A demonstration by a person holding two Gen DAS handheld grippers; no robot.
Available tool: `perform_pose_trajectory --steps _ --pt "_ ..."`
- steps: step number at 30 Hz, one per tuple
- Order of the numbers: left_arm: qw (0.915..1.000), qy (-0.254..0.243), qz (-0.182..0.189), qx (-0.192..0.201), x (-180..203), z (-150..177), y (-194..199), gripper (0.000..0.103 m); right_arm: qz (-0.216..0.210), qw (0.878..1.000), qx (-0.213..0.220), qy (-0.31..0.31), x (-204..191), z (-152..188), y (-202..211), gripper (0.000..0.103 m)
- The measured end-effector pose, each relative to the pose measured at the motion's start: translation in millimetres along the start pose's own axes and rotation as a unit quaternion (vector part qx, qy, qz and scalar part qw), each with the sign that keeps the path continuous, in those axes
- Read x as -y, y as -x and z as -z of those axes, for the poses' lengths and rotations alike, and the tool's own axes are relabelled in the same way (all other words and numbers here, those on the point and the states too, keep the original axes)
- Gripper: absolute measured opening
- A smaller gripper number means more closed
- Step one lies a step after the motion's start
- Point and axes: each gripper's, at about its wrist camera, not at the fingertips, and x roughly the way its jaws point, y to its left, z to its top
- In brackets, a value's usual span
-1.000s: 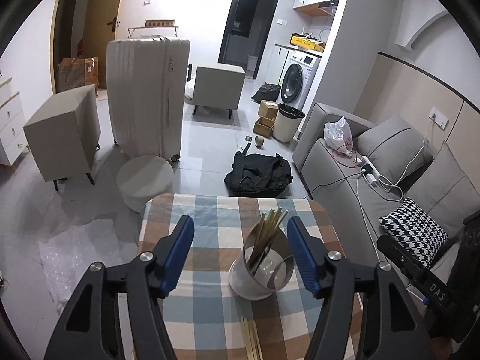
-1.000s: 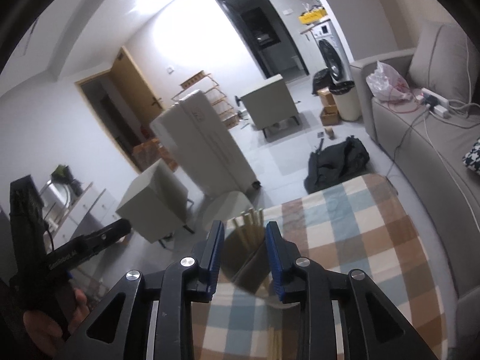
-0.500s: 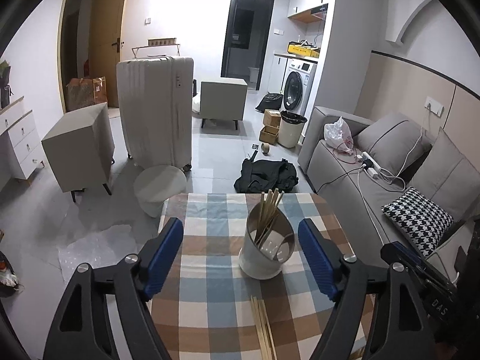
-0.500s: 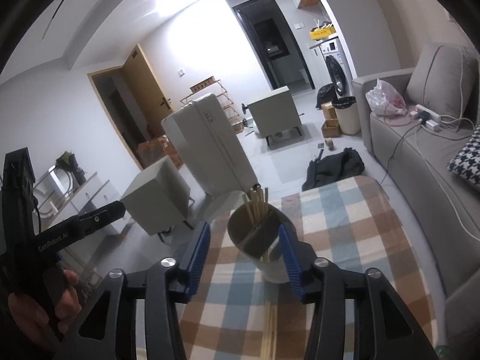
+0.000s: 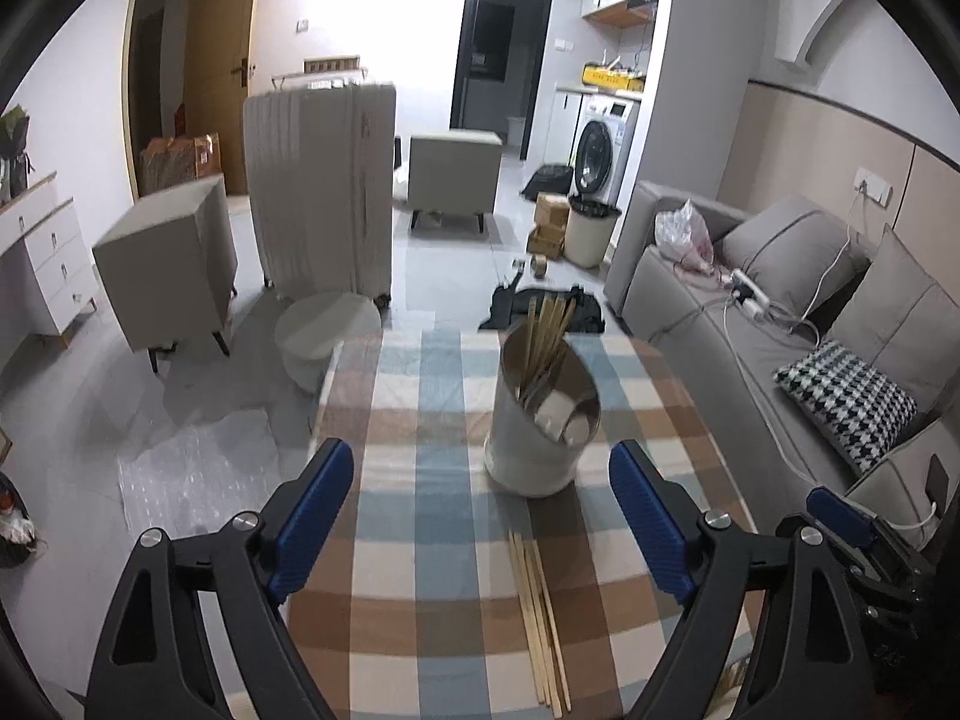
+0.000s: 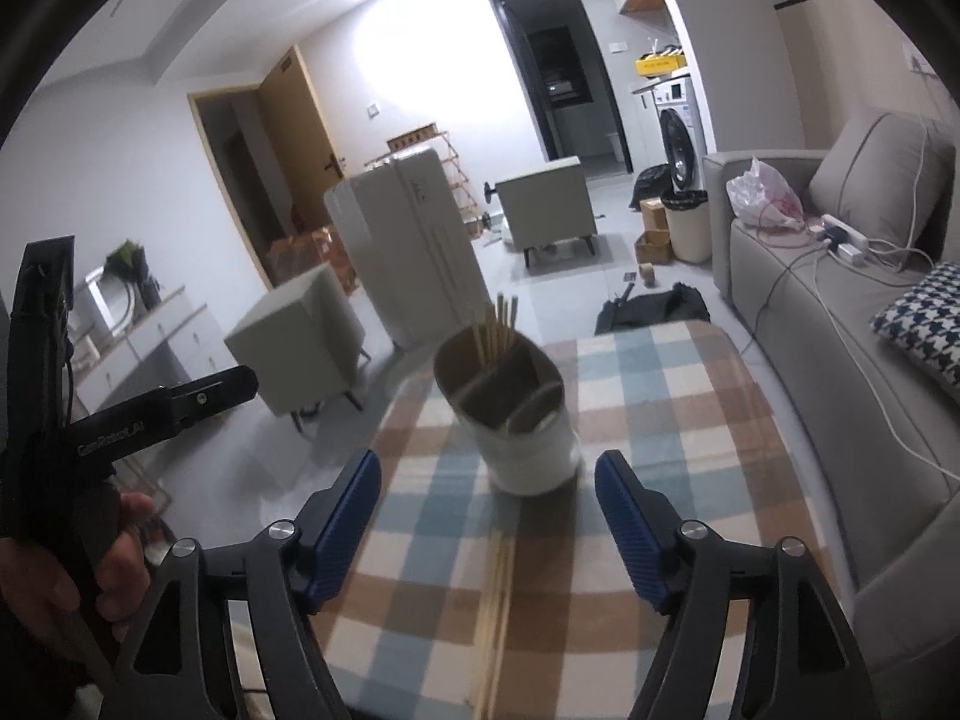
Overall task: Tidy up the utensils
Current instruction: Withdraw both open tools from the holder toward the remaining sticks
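The holder (image 5: 543, 420), a white cylinder with inner dividers, stands upright on the checked table (image 5: 420, 480), toward its far half. All positions below are given from the holder.

Inside the holder: a bundle of chopsticks (image 5: 546, 330) stands in one compartment, leaning slightly, with the tips rising above the rim. The right wrist view shows the same holder (image 6: 516, 414) with the sticks (image 6: 501, 330) in its far compartment; the nearer compartments look dark and their contents cannot be made out.

On the cloth just in front of the holder: loose chopsticks (image 5: 540, 606) lie flat, side by side, running toward the near table edge. They are close to the holder's base without touching it. In the right wrist view they appear as a blurred pale strip (image 6: 498, 612).

Left gripper (image 5: 480, 516): jaws wide apart, having just been opening, with nothing clamped. It sits short of the holder, above the far ends of the loose chopsticks.

Right gripper (image 6: 489, 516): jaws apart, having just been opening, with nothing gripped. It is also short of the holder, the base showing between the blue pads but clear of them.

Beyond the holder, on the floor past the table: a suitcase (image 5: 321, 192) and a black bag (image 5: 528, 309). To the holder's right: a grey sofa (image 5: 780, 330).
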Motion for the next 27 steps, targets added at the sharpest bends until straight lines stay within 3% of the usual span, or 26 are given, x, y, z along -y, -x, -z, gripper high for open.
perform_pose_trajectory --steps 4,8,19,27 --pt "0.9997 0.002 0.003 -0.023 1 17 -15 0.084 0.004 1.000 -0.029 -0.008 9 15 -9 0.076" --pt "0.9986 0.001 0.006 -0.052 2 31 -33 0.084 0.014 0.999 -0.044 -0.012 14 24 -15 0.084" --pt "0.9904 0.031 -0.004 -0.135 -18 56 -78 0.085 0.032 0.989 -0.142 -0.001 16 50 -73 0.084" --pt "0.9904 0.034 -0.005 -0.134 -39 52 -85 0.084 0.042 0.972 -0.232 0.004 14 63 -125 0.084"
